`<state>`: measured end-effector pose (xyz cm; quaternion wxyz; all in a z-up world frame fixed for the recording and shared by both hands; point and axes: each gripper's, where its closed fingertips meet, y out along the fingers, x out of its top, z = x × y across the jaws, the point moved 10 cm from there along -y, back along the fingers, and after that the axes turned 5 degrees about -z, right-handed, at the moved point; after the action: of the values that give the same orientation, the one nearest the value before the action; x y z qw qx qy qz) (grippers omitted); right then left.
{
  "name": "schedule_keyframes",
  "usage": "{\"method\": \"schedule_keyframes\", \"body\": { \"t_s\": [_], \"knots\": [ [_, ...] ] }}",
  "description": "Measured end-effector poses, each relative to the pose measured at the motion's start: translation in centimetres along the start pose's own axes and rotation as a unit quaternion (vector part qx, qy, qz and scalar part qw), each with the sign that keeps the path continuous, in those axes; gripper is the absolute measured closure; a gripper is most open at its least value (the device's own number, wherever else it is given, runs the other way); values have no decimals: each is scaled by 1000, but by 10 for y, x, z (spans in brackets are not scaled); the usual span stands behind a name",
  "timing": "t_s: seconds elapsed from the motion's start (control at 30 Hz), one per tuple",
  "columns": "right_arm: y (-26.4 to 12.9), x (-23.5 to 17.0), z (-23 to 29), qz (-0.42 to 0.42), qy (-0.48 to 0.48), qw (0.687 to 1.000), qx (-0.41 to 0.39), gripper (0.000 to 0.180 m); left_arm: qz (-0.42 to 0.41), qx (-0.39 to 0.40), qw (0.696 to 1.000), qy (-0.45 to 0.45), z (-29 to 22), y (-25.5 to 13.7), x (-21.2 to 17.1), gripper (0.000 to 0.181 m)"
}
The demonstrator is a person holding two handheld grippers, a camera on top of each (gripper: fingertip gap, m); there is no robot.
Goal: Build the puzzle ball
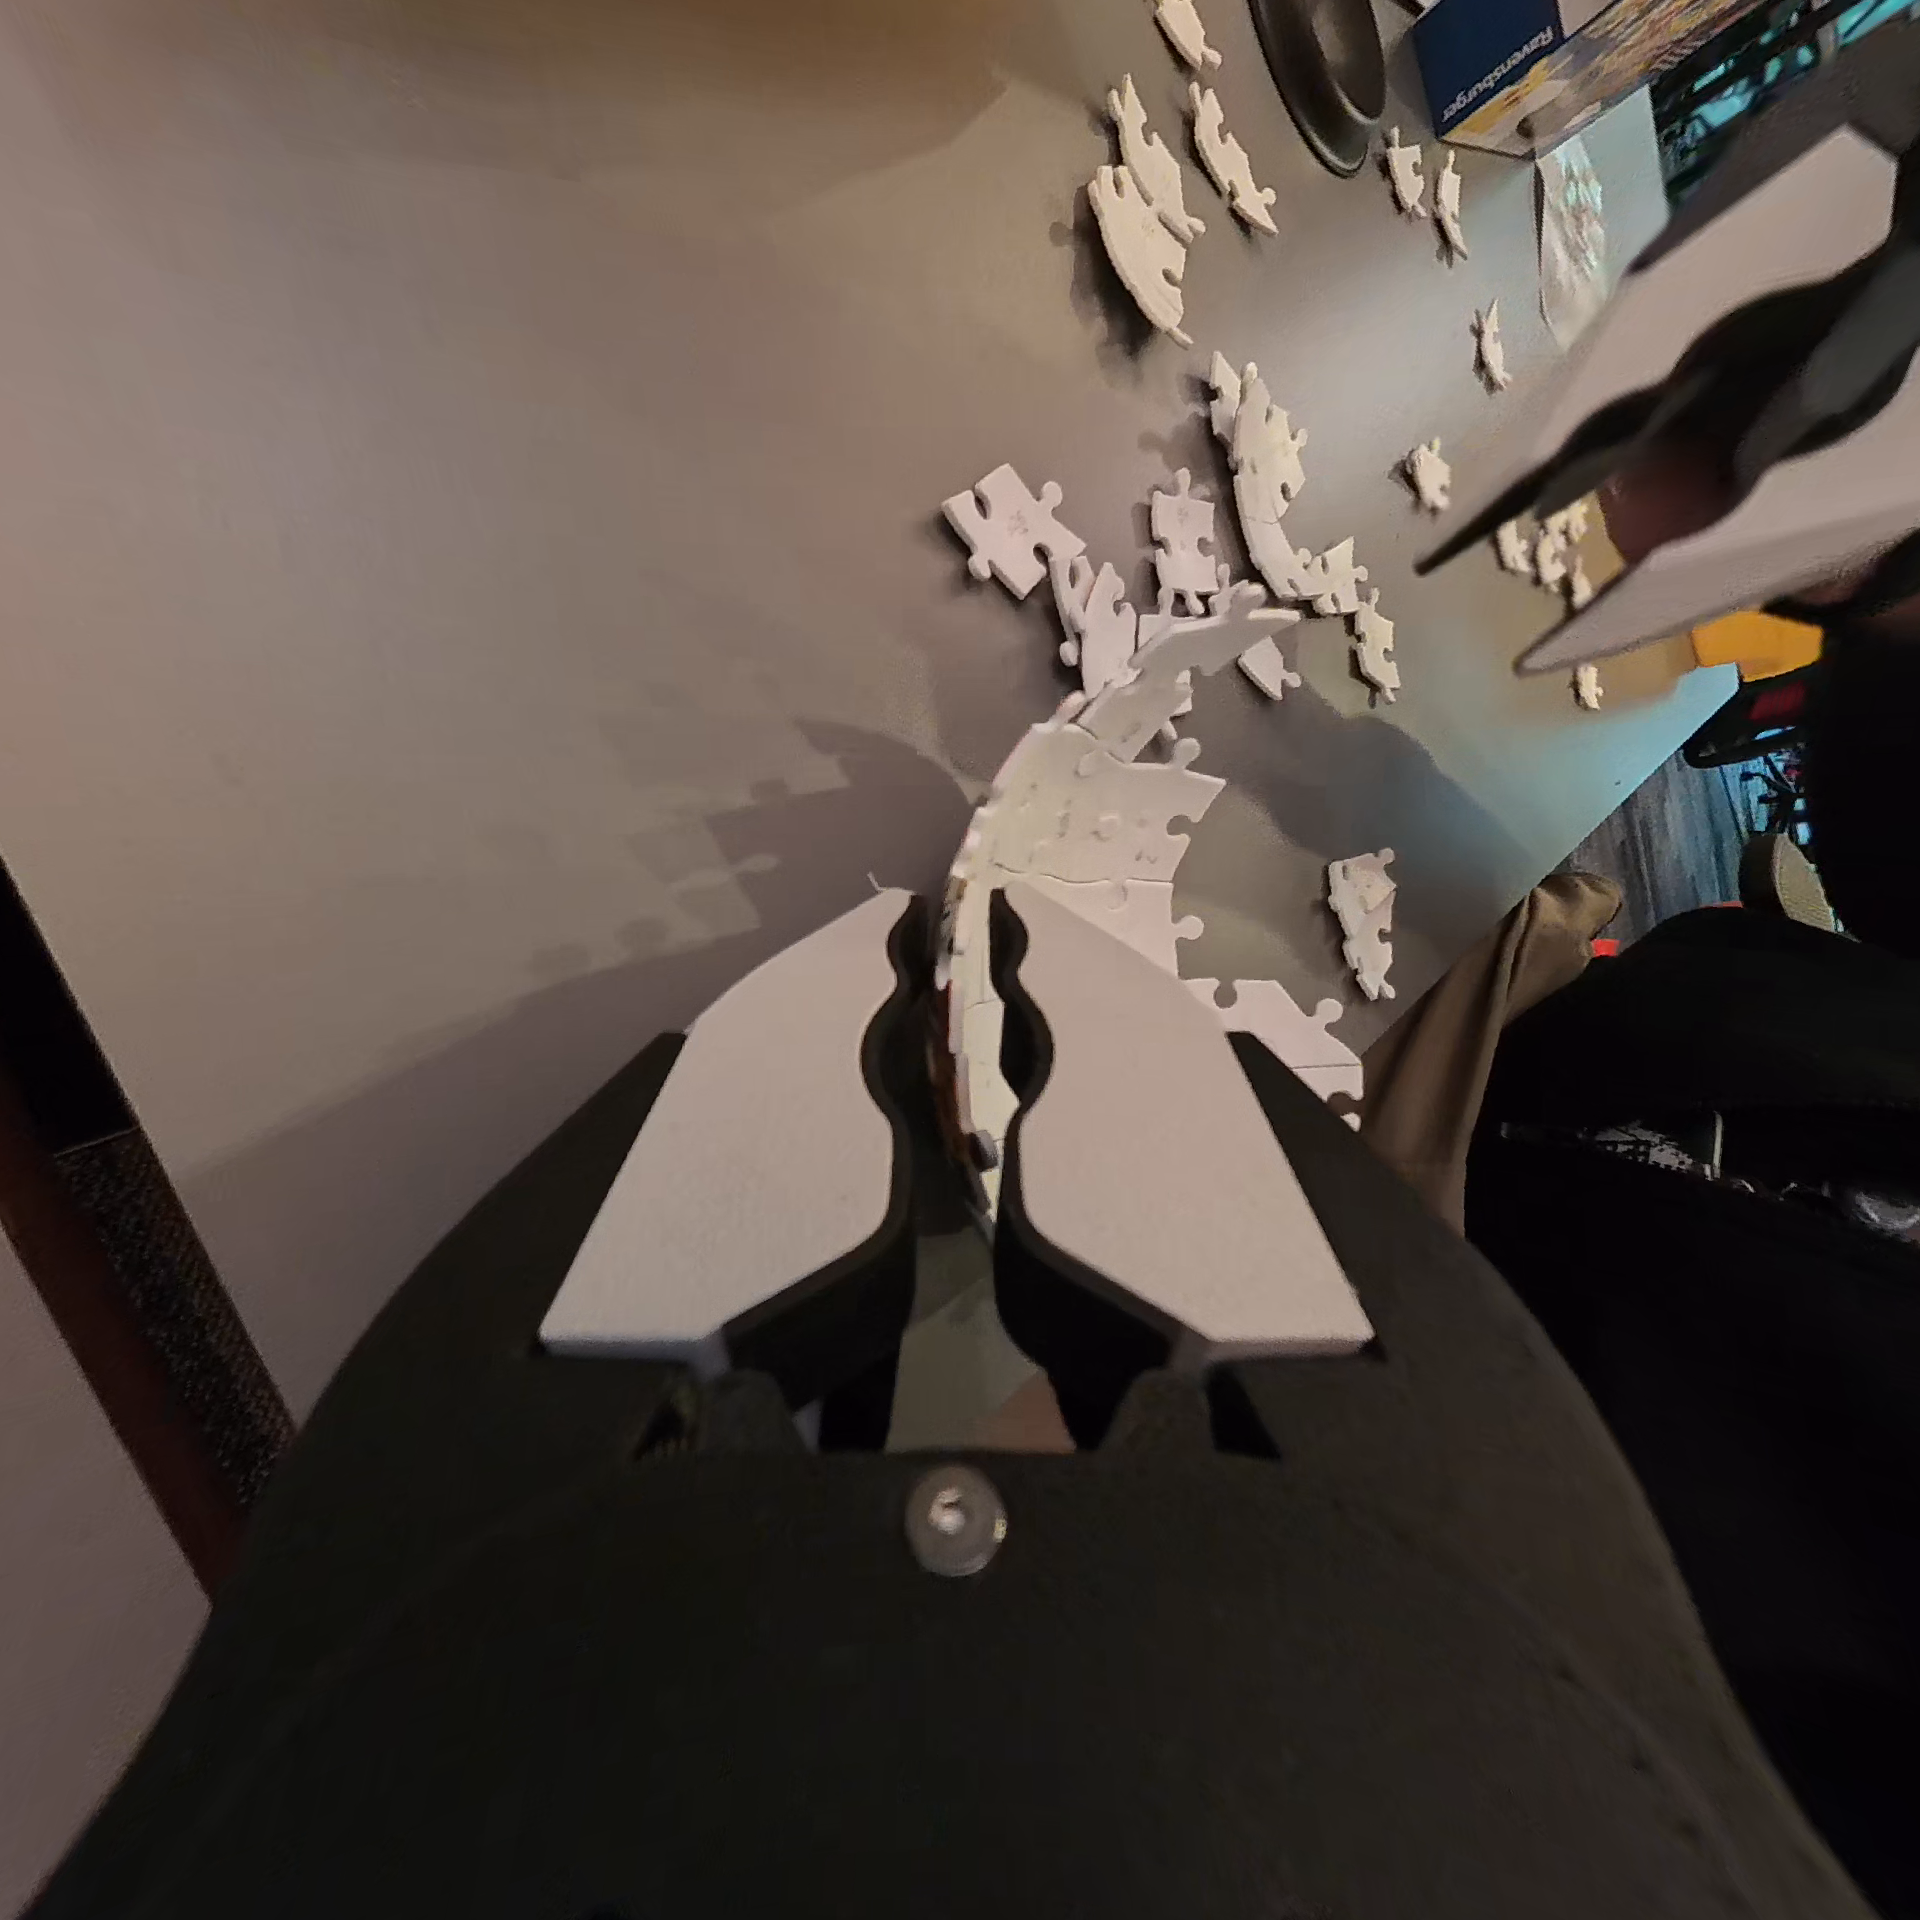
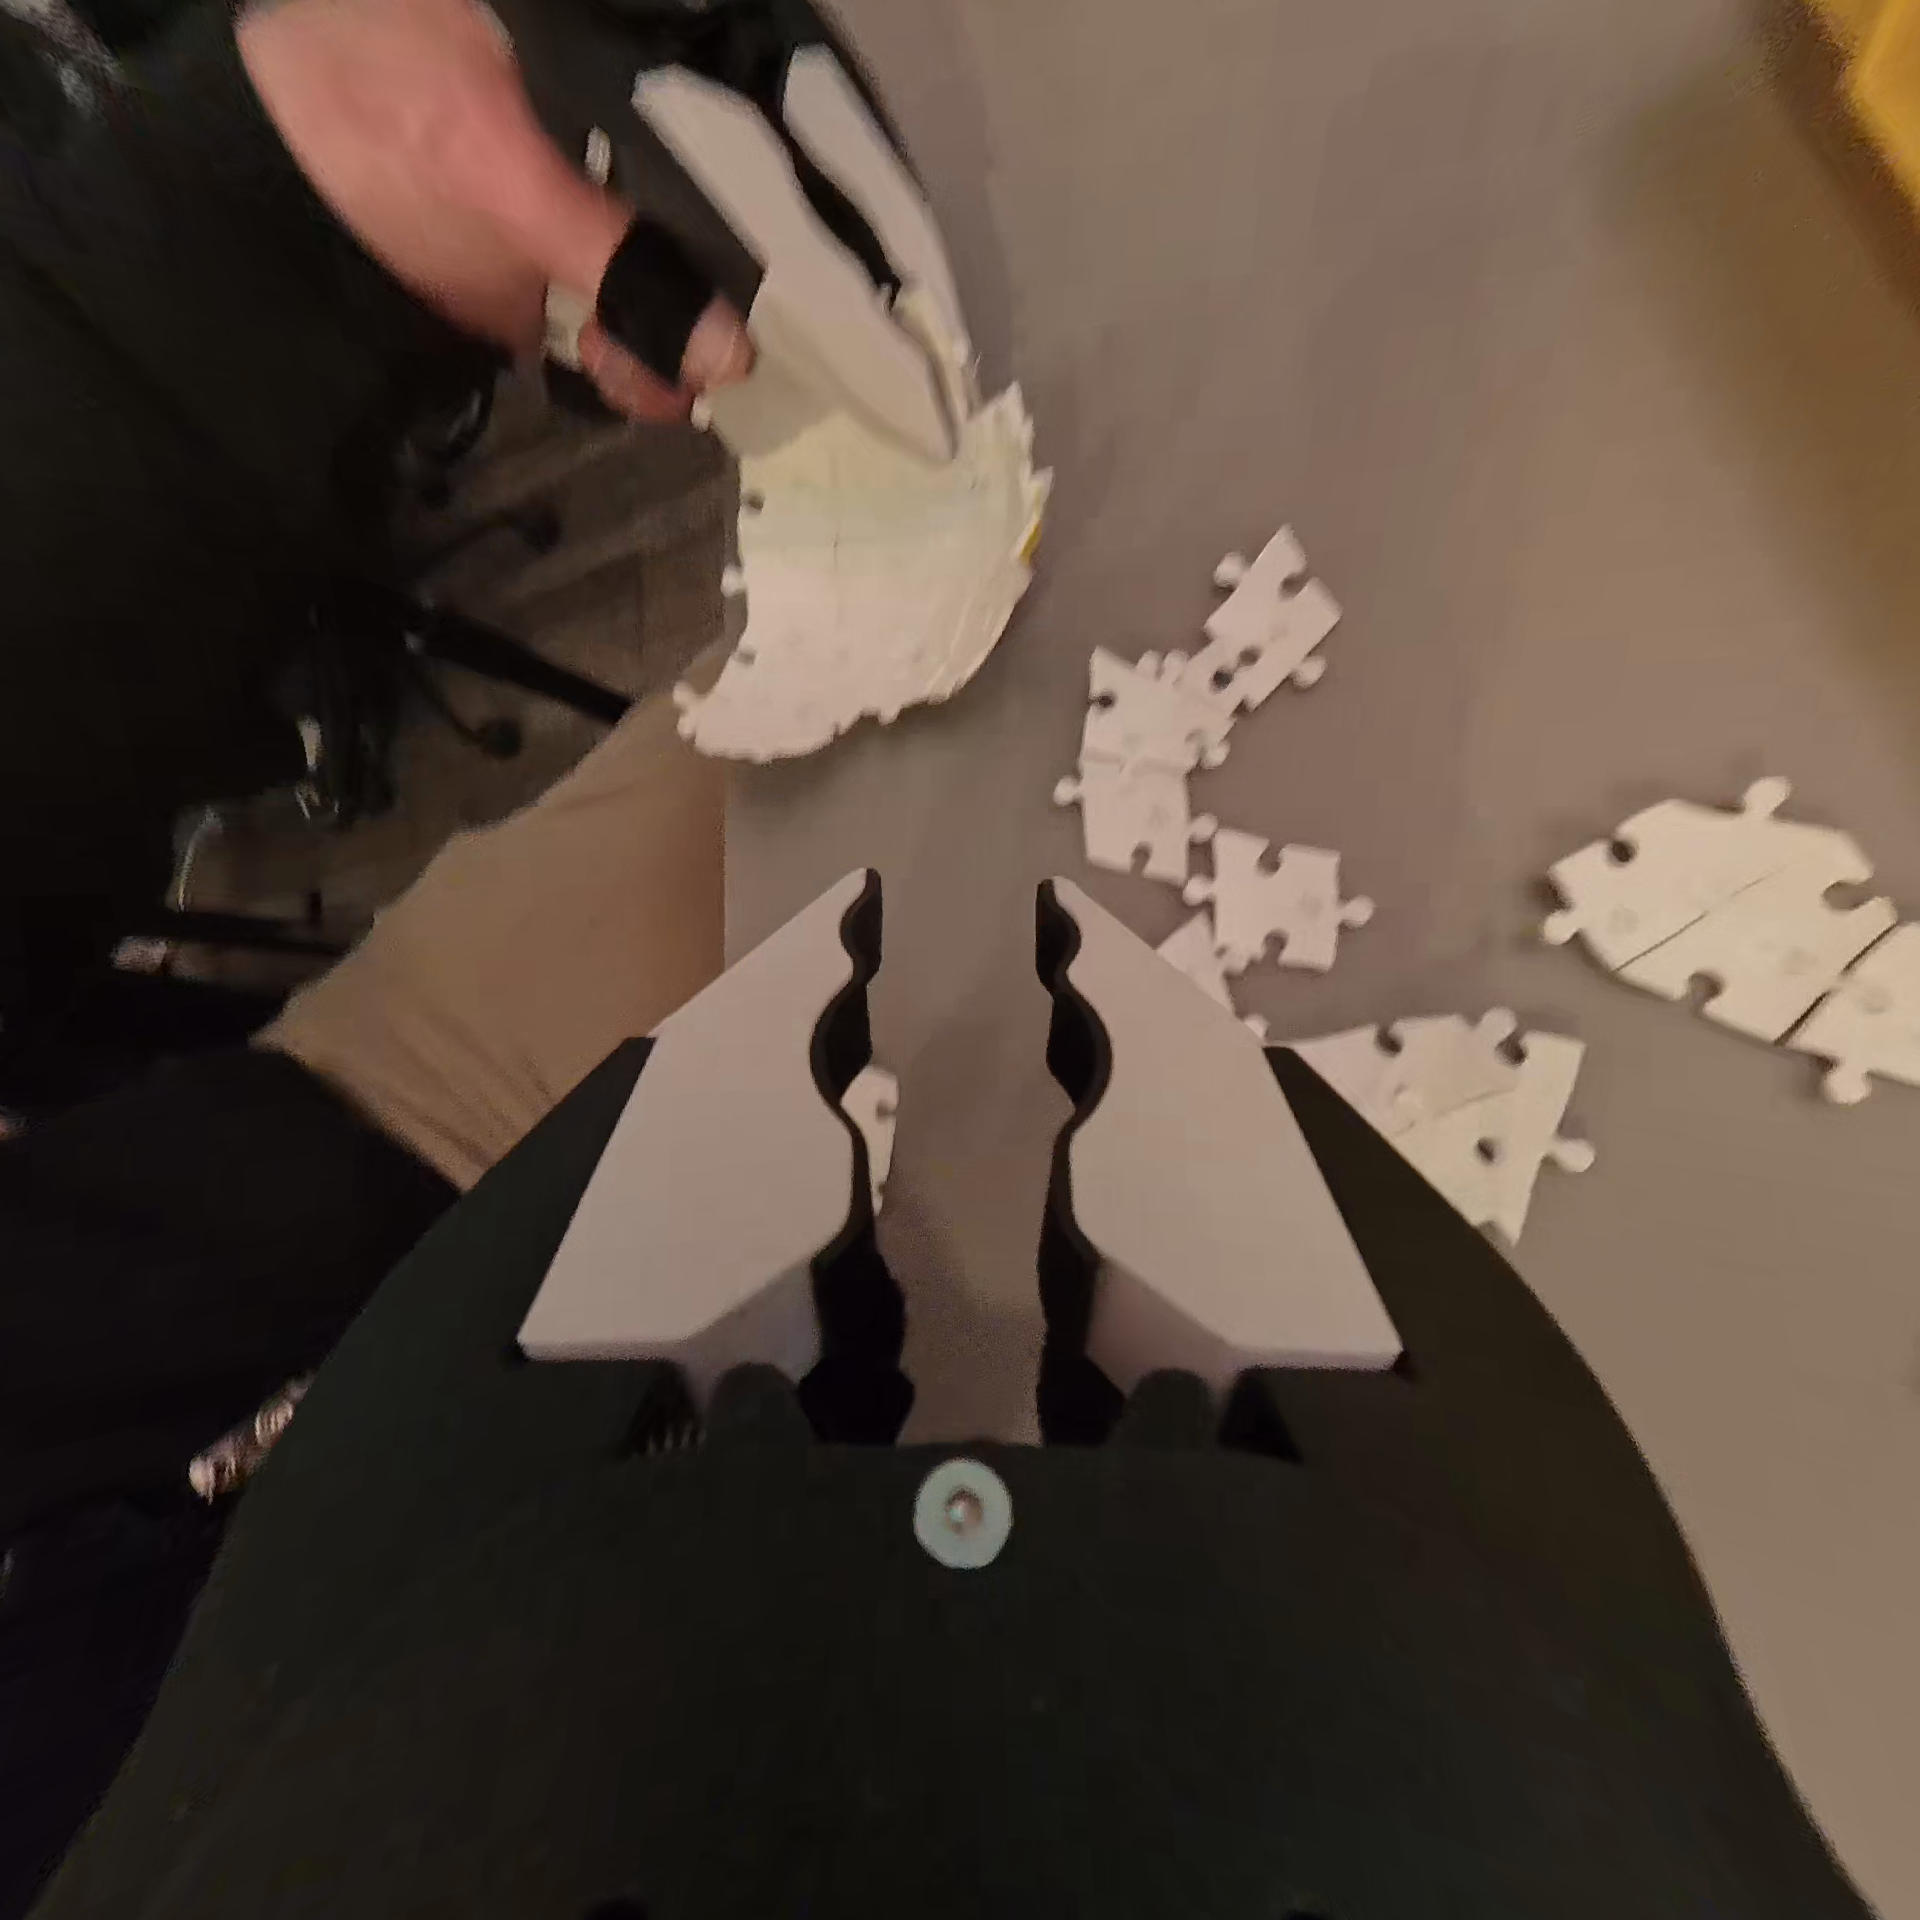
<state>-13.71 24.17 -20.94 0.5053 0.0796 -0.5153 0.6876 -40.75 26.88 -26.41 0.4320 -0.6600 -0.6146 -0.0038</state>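
The curved shell [image 1: 1081, 831] of joined white pieces sits edge-on between the fingers of my left gripper [image 1: 954, 914], which pinches its rim; the rest of it arcs forward and up past the fingertips, over the grey table [image 1: 468, 468]. My right view shows that same shell [image 2: 873, 582] from its white inner face, hanging below the left gripper [image 2: 935, 416], with my hand [image 2: 436, 177] wrapped round the handle above and to the left, the tool pointing down and to the right.

My right gripper [image 2: 958, 894] hangs over the table with its fingers spread and nothing between them. Loose pieces [image 2: 1278, 904] lie just ahead of it and to its right, some already joined in short strips [image 2: 1735, 935]; one small piece [image 2: 873, 1122] shows under the left finger.

Only the left view takes in the far side: more scattered pieces [image 1: 1143, 208], a dark round stand [image 1: 1330, 83], the box [image 1: 1507, 73] and the right gripper [image 1: 1662, 436], blurred, at upper right.
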Motion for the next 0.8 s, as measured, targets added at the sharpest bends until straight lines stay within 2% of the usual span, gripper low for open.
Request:
{"method": "schedule_keyframes", "body": {
  "t_s": [0.3, 0.4, 0.8],
  "knots": [
    [0, -62, 45, 75, -119, 990, -11, 149, -5, 2, 1000, -2, 1, -2, 0, 167],
    [5, -78, 49, 91, -136, 986, -39, 150, -7, 1, 1000, -2, 0, -1, 0, 166],
    [16, -96, 48, 77, -182, 977, -82, 164, -4, -2, 1000, -2, 1, 4, 0, 165]
  ]
}}
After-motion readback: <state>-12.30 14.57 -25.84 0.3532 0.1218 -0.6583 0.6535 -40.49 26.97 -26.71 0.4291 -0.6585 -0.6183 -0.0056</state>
